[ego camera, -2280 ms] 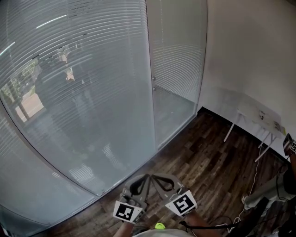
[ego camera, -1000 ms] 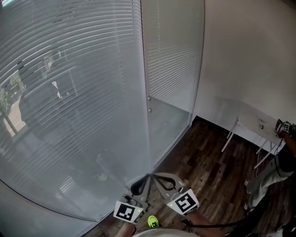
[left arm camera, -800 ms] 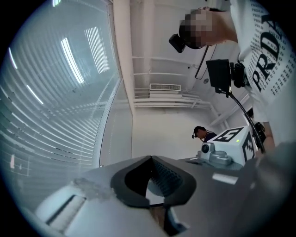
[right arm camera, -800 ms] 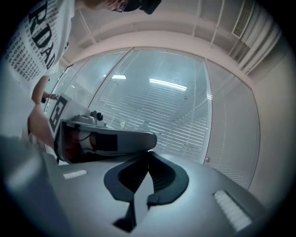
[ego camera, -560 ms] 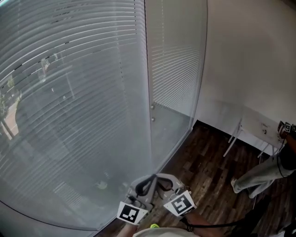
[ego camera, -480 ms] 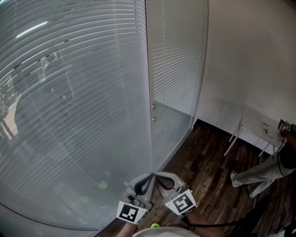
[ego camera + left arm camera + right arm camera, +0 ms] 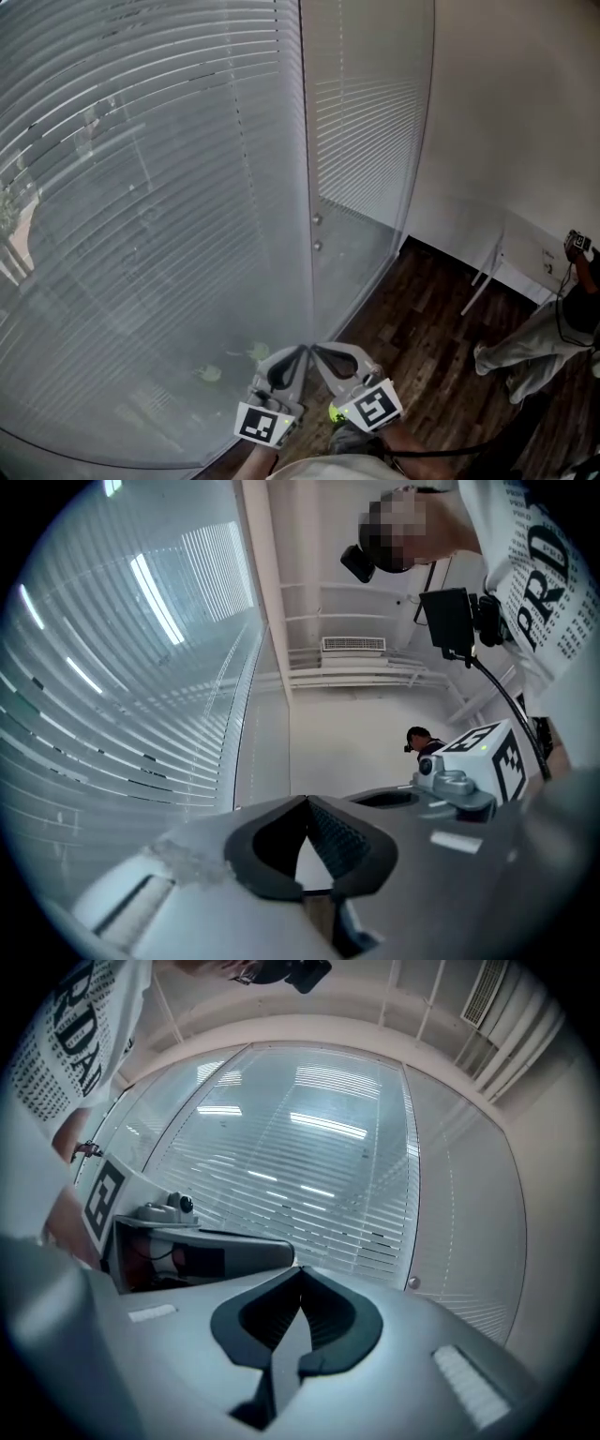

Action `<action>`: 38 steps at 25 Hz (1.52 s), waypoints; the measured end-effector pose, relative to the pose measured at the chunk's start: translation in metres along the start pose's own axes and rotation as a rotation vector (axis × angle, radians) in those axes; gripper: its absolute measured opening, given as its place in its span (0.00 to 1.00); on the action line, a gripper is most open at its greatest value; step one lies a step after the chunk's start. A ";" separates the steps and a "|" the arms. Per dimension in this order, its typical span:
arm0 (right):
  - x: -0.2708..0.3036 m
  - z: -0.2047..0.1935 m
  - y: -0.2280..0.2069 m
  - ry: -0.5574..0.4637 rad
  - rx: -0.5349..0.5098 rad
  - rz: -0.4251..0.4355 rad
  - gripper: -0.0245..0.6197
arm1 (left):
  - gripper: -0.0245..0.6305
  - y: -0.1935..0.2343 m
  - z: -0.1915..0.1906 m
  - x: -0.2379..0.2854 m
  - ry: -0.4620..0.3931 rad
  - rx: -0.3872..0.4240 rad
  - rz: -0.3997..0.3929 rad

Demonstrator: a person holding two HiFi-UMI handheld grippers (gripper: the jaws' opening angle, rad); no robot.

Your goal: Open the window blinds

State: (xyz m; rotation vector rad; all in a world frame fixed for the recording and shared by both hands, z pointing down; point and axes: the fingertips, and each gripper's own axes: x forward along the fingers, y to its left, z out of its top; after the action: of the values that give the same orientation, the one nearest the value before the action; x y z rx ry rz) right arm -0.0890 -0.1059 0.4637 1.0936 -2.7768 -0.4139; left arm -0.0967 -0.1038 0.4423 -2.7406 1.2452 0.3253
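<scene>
In the head view, the glass wall point(image 7: 366, 246) fills more of the frame than moments ago, and a person point(image 7: 539, 333) now shows further in at the right edge. Your left tongs point(image 7: 300, 351) and right tongs point(image 7: 317, 350) sit tip to tip, low before the blinds point(image 7: 141, 187), whose slats run level behind the glass. Left gripper view: your tongs are closed, empty. Right gripper view: closed too, nothing held, blinds ahead.

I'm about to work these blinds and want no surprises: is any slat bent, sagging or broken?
Nothing stands out. The blinds hang behind the glass with slats evenly spaced and parallel. Their curve is only the wide lens. None looks bent or drooping.
</scene>
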 end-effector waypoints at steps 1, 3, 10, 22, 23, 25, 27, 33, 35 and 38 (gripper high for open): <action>0.004 0.000 -0.008 -0.004 0.003 0.005 0.05 | 0.02 0.004 -0.004 0.007 0.020 0.014 -0.001; 0.015 -0.001 -0.027 -0.014 0.013 0.013 0.05 | 0.02 0.013 -0.009 0.023 0.057 0.047 -0.004; 0.032 -0.012 -0.059 -0.030 0.000 0.050 0.05 | 0.02 0.029 -0.020 0.055 0.057 0.070 0.028; 0.062 -0.043 -0.134 -0.044 0.003 0.145 0.05 | 0.02 0.052 -0.051 0.131 0.056 0.052 0.116; 0.061 -0.046 -0.137 -0.047 0.001 0.154 0.05 | 0.02 0.052 -0.054 0.135 0.062 0.057 0.129; 0.061 -0.052 -0.144 -0.055 -0.004 0.168 0.05 | 0.02 0.052 -0.059 0.142 0.076 0.069 0.150; 0.069 -0.056 -0.156 -0.059 -0.002 0.181 0.05 | 0.02 0.060 -0.062 0.155 0.077 0.071 0.158; 0.086 -0.059 -0.174 -0.057 -0.026 0.209 0.05 | 0.02 0.077 -0.066 0.174 0.076 0.083 0.175; 0.086 -0.062 -0.178 -0.065 -0.019 0.201 0.05 | 0.02 0.076 -0.070 0.179 0.077 0.083 0.168; 0.088 -0.071 -0.185 -0.062 -0.024 0.188 0.05 | 0.02 0.072 -0.076 0.186 0.061 0.088 0.137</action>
State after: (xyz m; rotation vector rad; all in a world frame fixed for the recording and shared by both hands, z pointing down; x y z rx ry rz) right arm -0.0176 -0.3096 0.4783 0.8182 -2.8870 -0.4639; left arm -0.0209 -0.3017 0.4699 -2.6166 1.4308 0.1957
